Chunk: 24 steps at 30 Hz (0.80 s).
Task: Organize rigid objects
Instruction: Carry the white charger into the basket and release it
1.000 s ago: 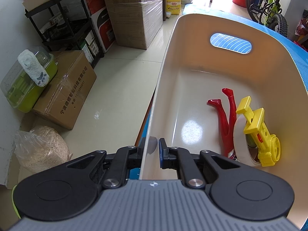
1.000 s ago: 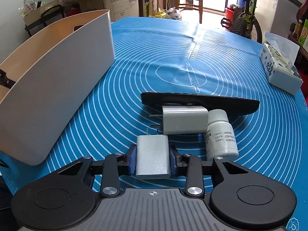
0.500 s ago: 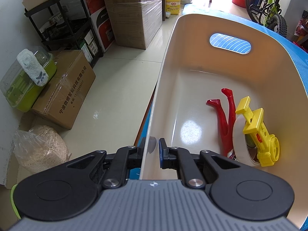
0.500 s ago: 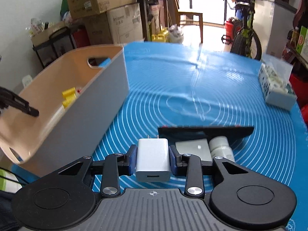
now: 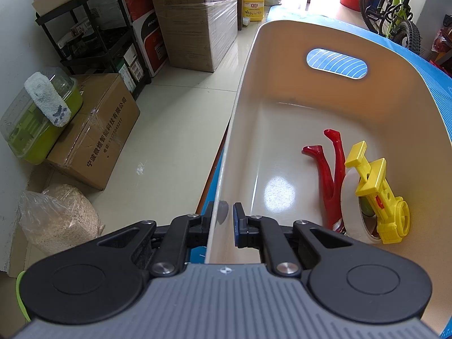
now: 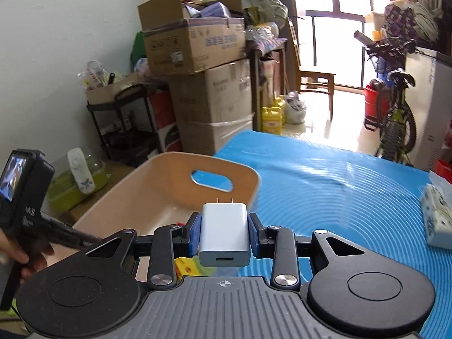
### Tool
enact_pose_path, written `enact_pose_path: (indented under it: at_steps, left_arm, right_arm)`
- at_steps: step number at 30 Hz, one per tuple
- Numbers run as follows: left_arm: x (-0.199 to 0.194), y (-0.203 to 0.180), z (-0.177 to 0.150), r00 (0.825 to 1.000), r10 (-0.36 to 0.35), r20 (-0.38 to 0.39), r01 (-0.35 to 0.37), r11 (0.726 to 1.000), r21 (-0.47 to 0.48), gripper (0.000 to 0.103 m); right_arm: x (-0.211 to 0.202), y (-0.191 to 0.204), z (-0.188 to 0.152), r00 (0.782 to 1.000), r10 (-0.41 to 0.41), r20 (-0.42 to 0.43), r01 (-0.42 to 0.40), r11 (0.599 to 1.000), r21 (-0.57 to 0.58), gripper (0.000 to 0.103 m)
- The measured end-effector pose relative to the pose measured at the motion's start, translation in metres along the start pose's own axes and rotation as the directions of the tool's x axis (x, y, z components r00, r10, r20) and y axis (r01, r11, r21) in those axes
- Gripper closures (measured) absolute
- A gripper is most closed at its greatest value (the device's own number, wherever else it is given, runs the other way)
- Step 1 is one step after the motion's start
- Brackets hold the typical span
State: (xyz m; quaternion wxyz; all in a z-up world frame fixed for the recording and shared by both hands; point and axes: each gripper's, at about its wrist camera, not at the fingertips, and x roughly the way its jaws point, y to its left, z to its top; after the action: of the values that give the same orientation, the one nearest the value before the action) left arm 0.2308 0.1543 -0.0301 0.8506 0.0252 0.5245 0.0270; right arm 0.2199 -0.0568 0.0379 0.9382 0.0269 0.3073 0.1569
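My left gripper [image 5: 223,220] is shut on the near left wall of the cream bin [image 5: 282,90], one finger outside and one inside. In the bin lie a red leg-shaped toy [image 5: 327,169], a tape roll [image 5: 350,212] and a yellow toy [image 5: 378,197]. My right gripper [image 6: 224,234] is shut on a white charger plug [image 6: 224,231], prongs forward, held in the air above the near right part of the bin [image 6: 169,175]. The left gripper's handle and the hand holding it [image 6: 19,203] show at the left of the right wrist view.
The bin stands on a blue mat [image 6: 339,186] at the table's left edge. A tissue pack [image 6: 436,220] lies at the mat's right. Cardboard boxes [image 5: 96,130], a black shelf [image 5: 93,39] and a green container [image 5: 34,124] are on the floor to the left. A bicycle [image 6: 395,113] stands behind the table.
My right gripper has lifted the white charger off the mat and carried it left, up over the bin. My left gripper has kept its hold on the bin wall.
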Motion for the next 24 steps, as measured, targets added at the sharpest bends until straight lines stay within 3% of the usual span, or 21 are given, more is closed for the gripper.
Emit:
enact_pose_path:
  at_steps: [11, 19, 24]
  left_arm:
    - [-0.001, -0.001, -0.001, 1.0, 0.003, -0.001, -0.003, 1.0, 0.007, 0.09]
    - [-0.001, -0.001, -0.001, 1.0, 0.003, -0.001, -0.003, 1.0, 0.008, 0.09]
    - [-0.001, -0.001, -0.001, 1.0, 0.003, -0.002, -0.003, 1.0, 0.007, 0.09]
  right_arm:
    - [0.054, 0.055, 0.01, 0.995, 0.039, -0.087, -0.047, 0.995, -0.089, 0.061]
    - [0.089, 0.085, -0.01, 0.976, -0.007, -0.216, -0.035, 0.981, -0.193, 0.061]
    - [0.092, 0.089, -0.015, 0.972, -0.025, -0.236, -0.03, 0.974, -0.225, 0.061]
